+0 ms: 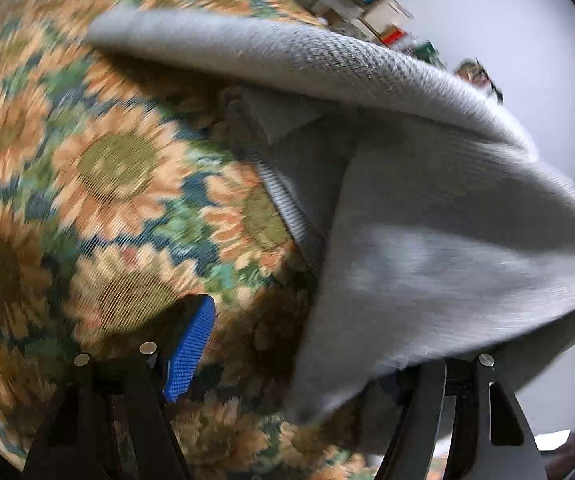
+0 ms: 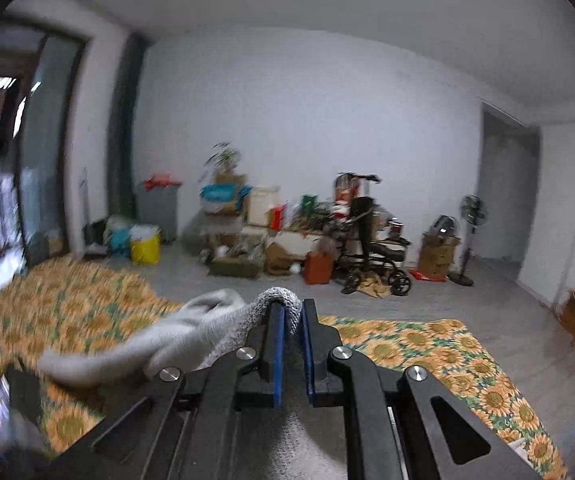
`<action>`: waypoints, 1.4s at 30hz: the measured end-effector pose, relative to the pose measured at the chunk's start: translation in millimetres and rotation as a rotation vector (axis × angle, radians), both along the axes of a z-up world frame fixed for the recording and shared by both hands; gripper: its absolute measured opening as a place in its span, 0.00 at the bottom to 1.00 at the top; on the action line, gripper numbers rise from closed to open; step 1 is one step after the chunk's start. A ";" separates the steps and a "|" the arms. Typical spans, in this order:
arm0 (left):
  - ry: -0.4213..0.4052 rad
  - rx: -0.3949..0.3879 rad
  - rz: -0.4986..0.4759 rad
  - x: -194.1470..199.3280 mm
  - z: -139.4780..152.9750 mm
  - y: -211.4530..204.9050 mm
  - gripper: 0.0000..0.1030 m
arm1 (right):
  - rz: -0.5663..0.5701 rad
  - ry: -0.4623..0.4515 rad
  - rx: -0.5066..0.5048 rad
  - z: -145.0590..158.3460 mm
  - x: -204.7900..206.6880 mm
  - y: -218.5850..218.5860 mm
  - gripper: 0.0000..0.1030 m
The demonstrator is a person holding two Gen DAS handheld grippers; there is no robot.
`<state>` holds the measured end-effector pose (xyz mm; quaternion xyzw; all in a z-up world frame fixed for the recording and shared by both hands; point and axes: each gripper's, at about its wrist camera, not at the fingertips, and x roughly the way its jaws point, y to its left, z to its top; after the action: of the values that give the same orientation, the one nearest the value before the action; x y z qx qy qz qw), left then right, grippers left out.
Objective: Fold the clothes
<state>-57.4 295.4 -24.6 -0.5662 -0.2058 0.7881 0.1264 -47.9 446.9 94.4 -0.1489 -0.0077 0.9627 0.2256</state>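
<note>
Right hand-held gripper [image 2: 292,314]: clamped on a fold of the grey garment [image 2: 191,332].
Left hand-held gripper [image 1: 299,364]: jaws spread, garment draped over one finger, gripping nothing.
Sunflower cloth [image 1: 67,184]: under the garment.

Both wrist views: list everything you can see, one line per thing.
Grey garment: one, grey knit, lifted off the spread, one fold pinched.
Sunflower spread: one, orange and green, under the garment.
Clutter of boxes and bags: many, mixed colours, along the far white wall.
Grey bin: one, left of the clutter.
Yellow bucket: one, on the floor by the bin.
Standing fan: one, dark, right of the clutter.
Left gripper: black, blue pads, open, garment draped over one finger.
Right gripper: black, blue pads, shut on the garment.
</note>
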 end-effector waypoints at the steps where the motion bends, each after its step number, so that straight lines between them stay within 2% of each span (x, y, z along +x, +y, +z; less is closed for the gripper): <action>1: 0.026 -0.030 -0.030 -1.1 2.0 8.8 0.54 | -0.029 0.024 -0.019 6.2 4.0 9.5 0.08; 4: 0.104 0.004 -0.102 -2.1 22.8 21.8 0.37 | -0.127 0.080 -0.059 20.1 22.0 35.8 0.08; 7: 0.203 0.049 -0.175 3.7 55.6 31.4 0.35 | -0.275 0.128 -0.062 26.6 50.0 65.5 0.07; 9: 0.269 0.097 -0.275 13.8 83.5 38.7 0.36 | -0.470 0.180 -0.047 31.6 80.5 91.0 0.07; 10: 0.278 0.123 -0.318 17.3 91.7 41.9 0.45 | -0.589 0.210 -0.031 34.2 98.0 104.1 0.01; 11: 0.276 0.153 -0.321 19.2 95.3 36.5 0.55 | -0.720 0.238 -0.015 36.8 118.0 117.4 0.00; 12: 0.274 0.182 -0.323 21.2 98.8 31.2 0.74 | -0.876 0.264 0.000 39.4 143.6 131.0 0.02; 13: 0.273 0.212 -0.326 23.2 102.3 25.9 0.77 | -0.990 0.272 -0.015 41.1 168.5 146.6 0.03; 15: 0.259 0.273 -0.286 23.6 102.6 14.3 0.77 | -0.952 0.196 -0.185 33.6 206.8 181.9 0.08; 17: 0.212 0.280 -0.241 11.7 96.3 8.7 0.77 | -0.863 0.121 -0.257 13.5 222.6 186.1 0.17; 18: 0.186 0.276 -0.215 7.9 91.8 4.4 0.77 | -0.798 0.054 -0.259 0.8 218.8 176.2 0.36; 19: 0.154 0.253 -0.181 9.0 84.2 -3.3 0.77 | -0.732 -0.013 -0.260 -11.8 215.0 166.4 0.41; 20: 0.122 0.229 -0.147 8.8 76.3 -10.2 0.77 | -0.647 -0.076 -0.271 -25.2 207.8 153.6 0.41; 22: 0.063 0.199 -0.092 5.3 61.4 -20.7 0.77 | -0.393 -0.182 -0.337 -54.8 177.2 114.4 0.51; 23: 0.036 0.195 -0.074 4.0 53.4 -26.0 0.77 | -0.276 -0.231 -0.354 -68.3 160.9 93.7 0.52; 26: -0.012 0.190 -0.034 11.7 38.8 -45.3 0.77 | -0.025 -0.352 -0.287 -97.2 106.4 26.8 0.61; 27: -0.015 0.185 -0.022 17.0 34.5 -52.6 0.77 | -0.005 -0.373 -0.236 -101.3 91.7 12.5 0.70; 28: -0.017 0.180 -0.010 22.3 30.1 -59.8 0.77 | 0.015 -0.395 -0.185 -105.3 77.0 -1.8 0.76; 30: -0.013 0.173 0.029 26.9 25.6 -76.0 0.77 | 0.058 -0.415 -0.119 -111.5 57.9 -23.2 0.75; 31: -0.008 0.174 0.054 27.4 24.7 -85.5 0.77 | 0.080 -0.425 -0.101 -114.2 43.8 -26.5 0.59; 32: -0.008 0.175 0.077 27.2 23.5 -93.5 0.77 | 0.085 -0.444 -0.081 -117.9 29.8 -27.1 0.38; 33: -0.011 0.178 0.090 26.7 22.7 -98.2 0.77 | 0.055 -0.473 -0.067 -121.3 18.2 -20.2 0.10; 35: -0.017 0.196 0.116 25.5 20.9 -108.1 0.77 | 0.012 -0.457 -0.088 -113.9 7.8 -0.9 0.09; 36: -0.012 0.212 0.125 25.2 22.5 -112.0 0.77 | -0.016 -0.419 -0.081 -100.0 8.0 10.2 0.08; 39: 0.016 0.267 0.156 23.7 31.9 -115.2 0.77 | -0.200 -0.222 0.005 -31.4 22.7 62.4 0.08; 41: 0.023 0.311 0.175 23.5 40.6 -112.4 0.77 | -0.346 -0.111 -0.014 10.1 38.9 116.8 0.07; 42: 0.021 0.321 0.181 23.2 42.1 -107.0 0.77 | -0.455 -0.059 0.002 26.0 52.3 142.0 0.07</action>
<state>-34.2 188.3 17.4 -0.5098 -0.3777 0.7591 0.1458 4.3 588.9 120.4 -0.1746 0.0185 0.8823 0.4368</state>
